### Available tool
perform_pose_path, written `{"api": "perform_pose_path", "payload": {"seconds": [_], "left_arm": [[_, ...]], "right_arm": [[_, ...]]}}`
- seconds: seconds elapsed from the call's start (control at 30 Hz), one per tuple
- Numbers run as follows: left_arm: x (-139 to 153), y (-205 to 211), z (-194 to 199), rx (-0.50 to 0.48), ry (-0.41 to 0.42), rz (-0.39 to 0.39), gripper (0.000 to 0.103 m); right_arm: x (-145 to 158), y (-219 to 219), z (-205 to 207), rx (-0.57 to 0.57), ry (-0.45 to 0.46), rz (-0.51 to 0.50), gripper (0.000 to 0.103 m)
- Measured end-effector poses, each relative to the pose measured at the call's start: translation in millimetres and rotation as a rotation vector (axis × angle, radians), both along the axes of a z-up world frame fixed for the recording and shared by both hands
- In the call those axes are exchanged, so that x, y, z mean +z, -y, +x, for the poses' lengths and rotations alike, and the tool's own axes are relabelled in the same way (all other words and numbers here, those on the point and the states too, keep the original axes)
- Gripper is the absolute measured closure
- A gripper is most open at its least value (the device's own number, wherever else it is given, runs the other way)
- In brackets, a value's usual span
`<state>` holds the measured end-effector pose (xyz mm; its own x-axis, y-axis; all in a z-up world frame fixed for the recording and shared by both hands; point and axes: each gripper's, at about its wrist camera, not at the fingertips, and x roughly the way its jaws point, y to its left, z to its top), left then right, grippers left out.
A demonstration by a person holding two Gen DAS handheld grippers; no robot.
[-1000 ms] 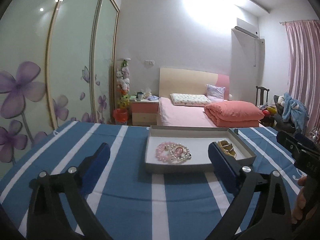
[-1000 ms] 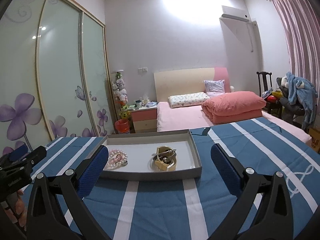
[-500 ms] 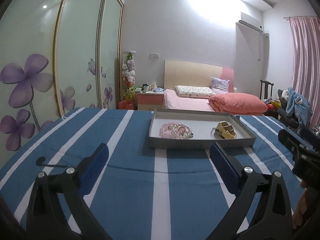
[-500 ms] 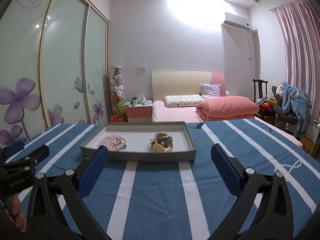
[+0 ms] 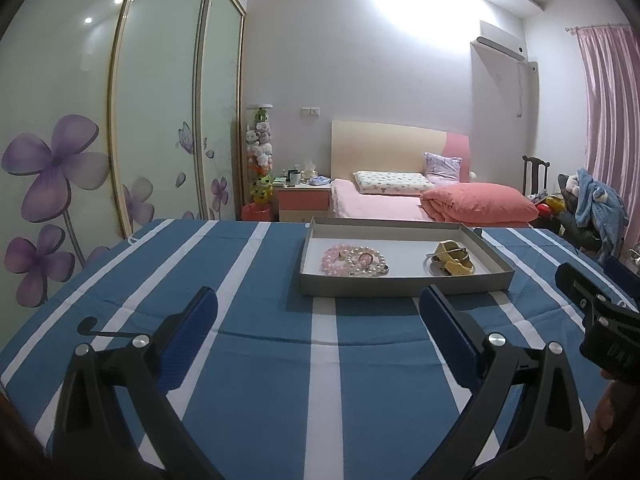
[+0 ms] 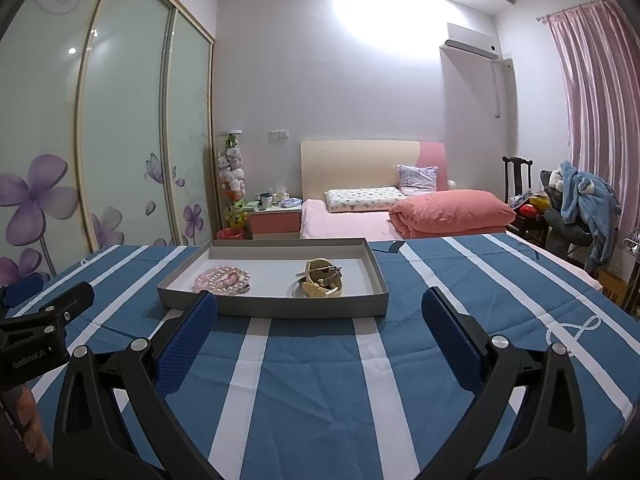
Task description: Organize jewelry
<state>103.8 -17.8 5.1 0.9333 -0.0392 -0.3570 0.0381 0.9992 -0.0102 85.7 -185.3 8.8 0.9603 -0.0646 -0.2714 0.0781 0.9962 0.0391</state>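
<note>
A shallow grey tray [image 5: 404, 286] [image 6: 276, 307] lies on the blue-and-white striped table. In its left half sits a heap of pink and pearl bead bracelets [image 5: 354, 259] [image 6: 224, 279]; in its right half lies a cream-yellow watch with a bangle [image 5: 450, 263] [image 6: 321, 282]. My left gripper [image 5: 318, 316] stands open and holds nothing, well short of the tray's front wall. My right gripper [image 6: 319, 316] is open too, just before the tray. Each view catches the other gripper at its edge.
The striped cloth [image 5: 256, 356] covers the table, with bare room in front and to both sides of the tray. Beyond the far edge are a pink bed [image 5: 432, 200], a nightstand [image 5: 304, 202], a flowered wardrobe [image 5: 120, 140] and a chair with clothes [image 6: 576, 208].
Both grippers have drawn back and away from the tray, which now looks smaller and farther off. Both stay open. The jewelry in the tray has not moved.
</note>
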Motion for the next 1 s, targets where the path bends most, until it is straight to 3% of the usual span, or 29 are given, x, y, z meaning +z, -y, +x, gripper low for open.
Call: {"api": "perform_pose_path", "payload": {"seconds": [1.0], "left_arm": [[1.9,6.2,1.1,-0.004,-0.017,-0.001,0.004]], "right_arm": [[1.3,-3.4,-1.3,0.005,-0.004,0.006,0.002]]}}
